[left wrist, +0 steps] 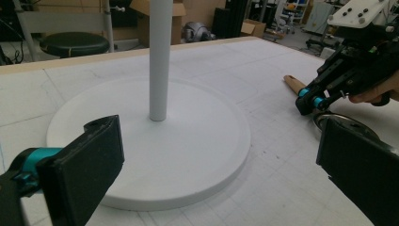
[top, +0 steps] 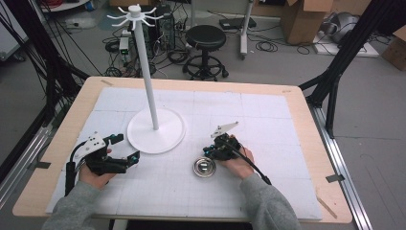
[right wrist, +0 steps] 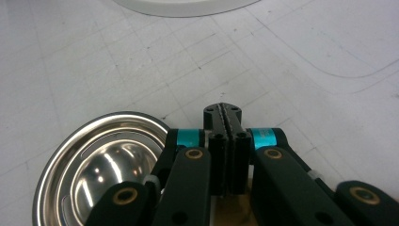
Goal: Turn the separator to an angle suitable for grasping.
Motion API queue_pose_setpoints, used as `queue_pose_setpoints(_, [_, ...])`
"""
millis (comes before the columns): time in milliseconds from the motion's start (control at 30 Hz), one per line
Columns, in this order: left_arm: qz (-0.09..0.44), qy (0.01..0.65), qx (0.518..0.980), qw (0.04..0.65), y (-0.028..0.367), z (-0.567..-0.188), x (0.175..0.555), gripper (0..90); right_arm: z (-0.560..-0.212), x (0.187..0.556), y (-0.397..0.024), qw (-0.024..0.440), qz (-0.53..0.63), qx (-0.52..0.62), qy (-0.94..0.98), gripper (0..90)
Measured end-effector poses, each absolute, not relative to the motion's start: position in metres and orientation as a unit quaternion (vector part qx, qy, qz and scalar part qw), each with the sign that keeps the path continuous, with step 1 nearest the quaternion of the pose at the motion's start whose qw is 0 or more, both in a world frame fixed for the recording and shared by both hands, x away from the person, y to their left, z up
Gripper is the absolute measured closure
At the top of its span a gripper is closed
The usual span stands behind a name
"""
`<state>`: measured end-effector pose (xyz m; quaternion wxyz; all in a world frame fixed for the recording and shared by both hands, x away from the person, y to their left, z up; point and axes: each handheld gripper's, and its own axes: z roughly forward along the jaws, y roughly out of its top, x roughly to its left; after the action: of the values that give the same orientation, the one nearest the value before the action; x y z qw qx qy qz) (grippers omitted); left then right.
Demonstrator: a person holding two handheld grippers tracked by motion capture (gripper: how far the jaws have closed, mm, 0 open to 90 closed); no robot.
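A white stand rises at the table's middle, with a round base [top: 155, 132] [left wrist: 155, 146], a thin pole [top: 147, 72] [left wrist: 160, 56] and hooks at its top [top: 135, 14]. My left gripper [top: 125, 147] [left wrist: 221, 146] rests left of the base, its jaws wide open with nothing between them. A small steel bowl [top: 204, 166] [right wrist: 94, 165] [left wrist: 336, 120] lies in front of the base. My right gripper [top: 207, 151] [right wrist: 229, 113] [left wrist: 306, 101] is just behind the bowl's right rim, pads pressed together. A tan wooden piece [left wrist: 292, 84] [right wrist: 230, 207] shows under and beyond it.
A white gridded mat [top: 268, 143] covers the wooden table [top: 306, 124]. A black stool [top: 206, 40], cardboard boxes [top: 306, 19] and cables stand on the floor behind the table. Black frame legs [top: 335, 72] flank the right side.
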<state>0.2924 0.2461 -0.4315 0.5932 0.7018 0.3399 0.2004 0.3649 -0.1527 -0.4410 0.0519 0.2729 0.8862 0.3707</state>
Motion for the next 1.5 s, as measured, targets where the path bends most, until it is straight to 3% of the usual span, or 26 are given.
queue_pose_setpoints(1500, [0.200,0.340,0.708,0.586,0.246,-0.432,0.292,1.7,-0.437,0.335,-0.162,0.065,0.342,0.258,0.901,90.0])
